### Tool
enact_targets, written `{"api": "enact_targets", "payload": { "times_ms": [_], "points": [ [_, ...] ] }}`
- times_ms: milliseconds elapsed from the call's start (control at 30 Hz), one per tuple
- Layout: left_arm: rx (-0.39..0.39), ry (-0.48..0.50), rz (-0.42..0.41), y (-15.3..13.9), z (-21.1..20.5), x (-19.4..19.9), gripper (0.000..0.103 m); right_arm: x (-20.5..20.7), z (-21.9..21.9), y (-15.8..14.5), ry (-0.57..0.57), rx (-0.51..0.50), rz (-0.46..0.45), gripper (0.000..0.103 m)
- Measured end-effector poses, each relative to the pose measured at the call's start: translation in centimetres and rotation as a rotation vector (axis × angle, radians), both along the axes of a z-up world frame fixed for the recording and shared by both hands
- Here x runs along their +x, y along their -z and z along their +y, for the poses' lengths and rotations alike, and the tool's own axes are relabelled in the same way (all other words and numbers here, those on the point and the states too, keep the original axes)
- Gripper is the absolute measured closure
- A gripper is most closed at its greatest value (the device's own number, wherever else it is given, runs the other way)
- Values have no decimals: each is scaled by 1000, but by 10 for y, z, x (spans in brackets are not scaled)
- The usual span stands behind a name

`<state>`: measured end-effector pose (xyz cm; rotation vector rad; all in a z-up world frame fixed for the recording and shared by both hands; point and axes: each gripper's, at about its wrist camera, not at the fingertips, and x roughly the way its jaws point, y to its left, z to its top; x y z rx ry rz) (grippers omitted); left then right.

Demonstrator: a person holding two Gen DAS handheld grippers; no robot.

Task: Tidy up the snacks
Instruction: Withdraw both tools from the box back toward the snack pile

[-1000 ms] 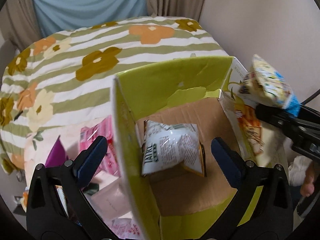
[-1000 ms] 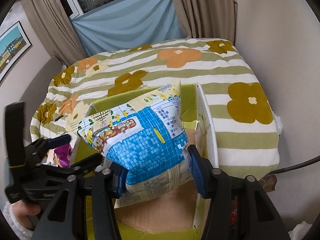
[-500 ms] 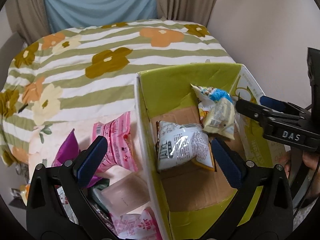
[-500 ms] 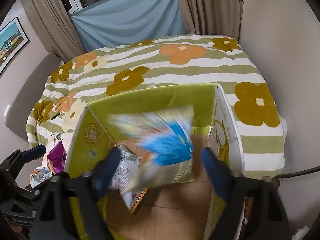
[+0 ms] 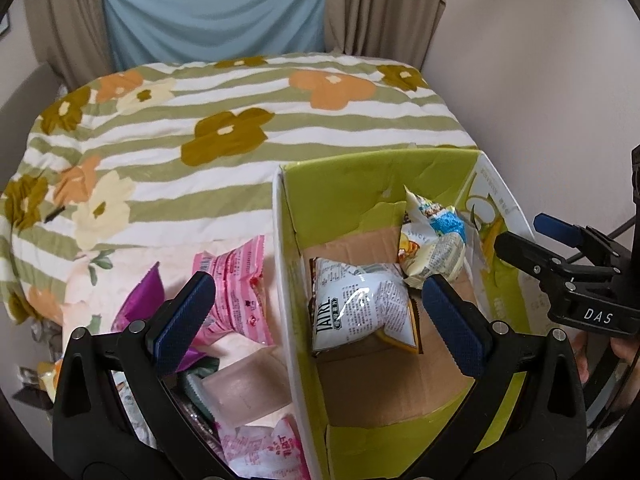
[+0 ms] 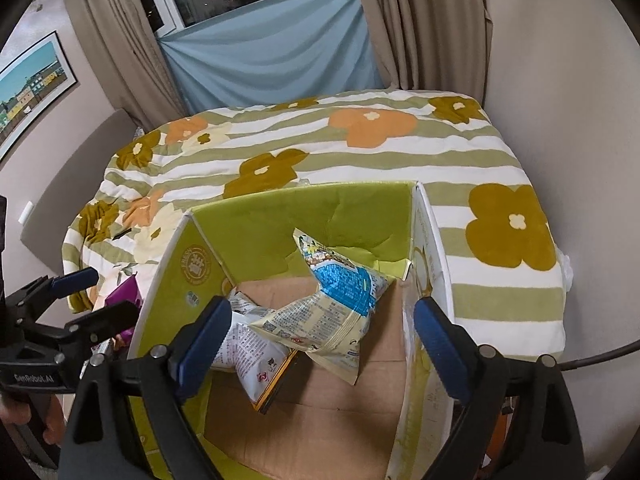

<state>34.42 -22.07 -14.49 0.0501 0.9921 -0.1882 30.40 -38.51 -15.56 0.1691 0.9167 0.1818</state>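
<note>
A green cardboard box (image 5: 360, 172) (image 6: 304, 216) stands open on the flowered bed. Inside lie a white snack bag (image 5: 356, 308) (image 6: 248, 344) and a blue-and-cream snack bag (image 5: 434, 240) (image 6: 336, 300) leaning on it. My left gripper (image 5: 316, 312) is open and empty, straddling the box's left wall. My right gripper (image 6: 320, 336) is open and empty above the box; it also shows at the right edge of the left wrist view (image 5: 560, 252). Loose snacks lie left of the box: a pink packet (image 5: 236, 284), a purple packet (image 5: 142, 300) and a pale pink pack (image 5: 248, 392).
The bed cover (image 5: 224, 128) spreads behind and left of the box. A wall (image 5: 540, 80) stands close on the right. Curtains and a blue cloth (image 6: 264, 64) hang behind the bed. The other hand-held gripper (image 6: 52, 332) shows at left in the right wrist view.
My right gripper opened and dropped the blue-and-cream bag into the box, where it now rests against the white bag. My left gripper drew back and up, showing more loose snacks.
</note>
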Motion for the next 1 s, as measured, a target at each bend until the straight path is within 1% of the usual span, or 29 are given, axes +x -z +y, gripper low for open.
{"api": "enact_targets", "payload": {
  "times_ms": [167,300,433,600,800,1000],
  "points": [
    [8,-32,-29,-21,11,-15,1,-4,0,-11,-40,-14,4,12],
    [17,-52,-60,-40,28,-33,1,-17,6,-26,-50,-16,-22,12],
    [-11,-73,-89,-59,56,-58,1,-36,18,-44,-59,-7,-49,12],
    [-11,-69,-133,-78,92,-91,1,-70,43,-63,-60,-9,-90,12],
    [-22,-45,-138,-86,142,-133,1,-115,83,-71,-12,-22,-112,12],
    [-26,0,-111,-79,191,-178,1,-156,131,-74,21,-42,-114,12]
  ]
}}
